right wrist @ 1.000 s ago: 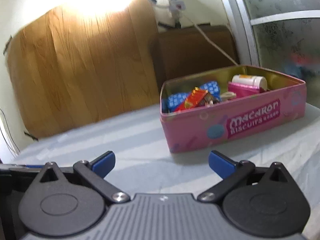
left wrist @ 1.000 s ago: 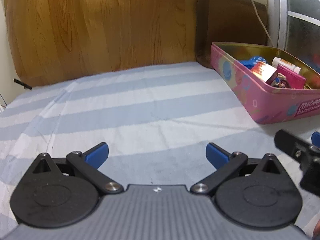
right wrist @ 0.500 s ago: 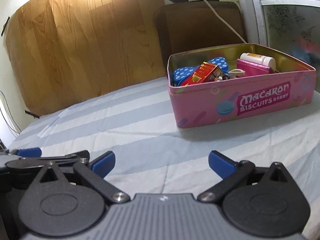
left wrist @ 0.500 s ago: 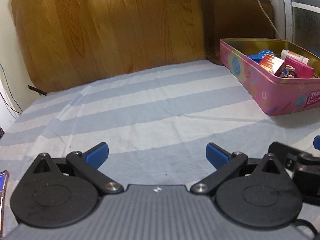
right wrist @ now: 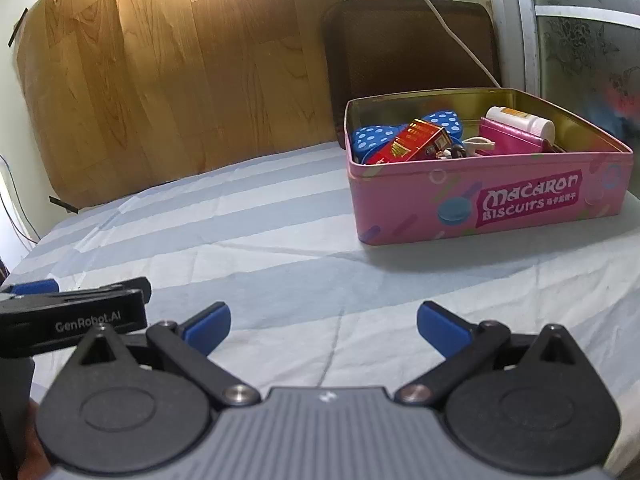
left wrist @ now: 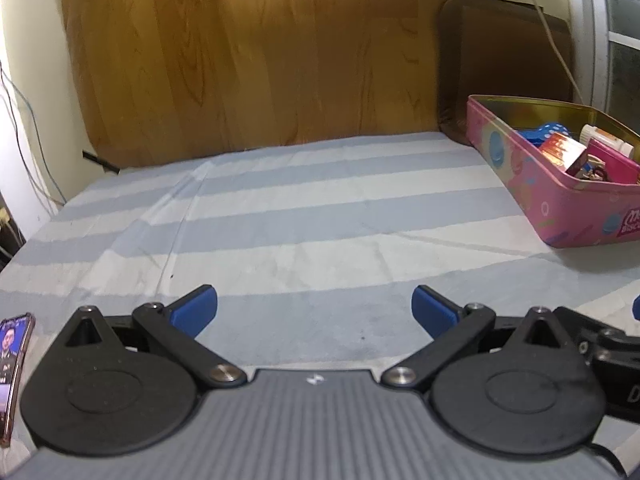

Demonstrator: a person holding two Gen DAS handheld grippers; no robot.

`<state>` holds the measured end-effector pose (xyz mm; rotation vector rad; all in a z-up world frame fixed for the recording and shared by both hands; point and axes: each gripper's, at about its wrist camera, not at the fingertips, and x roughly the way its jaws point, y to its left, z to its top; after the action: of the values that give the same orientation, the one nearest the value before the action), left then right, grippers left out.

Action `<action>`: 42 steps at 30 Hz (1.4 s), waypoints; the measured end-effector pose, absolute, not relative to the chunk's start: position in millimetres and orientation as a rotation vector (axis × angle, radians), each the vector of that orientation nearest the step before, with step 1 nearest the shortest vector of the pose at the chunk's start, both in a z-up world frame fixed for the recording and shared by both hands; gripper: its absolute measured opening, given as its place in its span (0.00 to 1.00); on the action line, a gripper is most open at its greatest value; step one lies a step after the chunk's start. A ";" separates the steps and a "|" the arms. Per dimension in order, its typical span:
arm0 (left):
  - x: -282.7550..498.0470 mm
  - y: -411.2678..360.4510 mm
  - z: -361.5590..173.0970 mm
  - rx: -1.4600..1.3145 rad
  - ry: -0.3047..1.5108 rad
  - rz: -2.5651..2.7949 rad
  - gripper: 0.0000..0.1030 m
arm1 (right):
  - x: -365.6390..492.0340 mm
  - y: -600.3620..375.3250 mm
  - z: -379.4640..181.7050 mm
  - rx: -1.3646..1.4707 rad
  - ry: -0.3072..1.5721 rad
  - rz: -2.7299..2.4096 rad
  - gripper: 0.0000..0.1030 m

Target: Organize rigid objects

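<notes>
Two grippers, left (left wrist: pixel 314 311) and right (right wrist: pixel 323 330), hover side by side over the striped table (right wrist: pixel 248 240), jaws spread wide and holding nothing. The pink tin (right wrist: pixel 486 204) sits on the table's far right, holding a red box (right wrist: pixel 416 142), bottle (right wrist: pixel 520 120) and other items.

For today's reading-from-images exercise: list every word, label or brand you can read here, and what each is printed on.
"Macaron BISCUITS": front wall of the pink tin.
Small characters beside "BISCUITS": too small to read.
"GenRobot.AI": side of the left tongs.
Print on the red box in the tin: too blurred.
</notes>
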<state>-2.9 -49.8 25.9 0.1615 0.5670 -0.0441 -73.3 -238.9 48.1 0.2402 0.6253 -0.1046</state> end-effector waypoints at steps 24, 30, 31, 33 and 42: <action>-2.0 -50.2 19.0 0.187 0.596 -0.054 1.00 | -76.6 -244.2 54.0 0.240 0.610 -0.126 1.00; -3.0 -51.3 18.6 0.194 0.594 -0.060 1.00 | -75.3 -243.6 53.5 0.238 0.615 -0.125 1.00; -2.6 -50.9 18.7 0.195 0.594 -0.063 1.00 | -75.2 -243.6 53.4 0.238 0.616 -0.124 1.00; -2.3 -50.5 18.5 0.197 0.594 -0.066 1.00 | -75.3 -244.0 53.2 0.239 0.617 -0.123 1.00; -3.8 -55.0 17.0 0.220 0.598 -0.075 1.00 | -73.9 -245.0 50.6 0.246 0.624 -0.120 1.00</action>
<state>-3.8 -55.0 17.0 0.2197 0.5980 -0.0746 -73.9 -245.0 50.6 0.2464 0.6241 -0.1197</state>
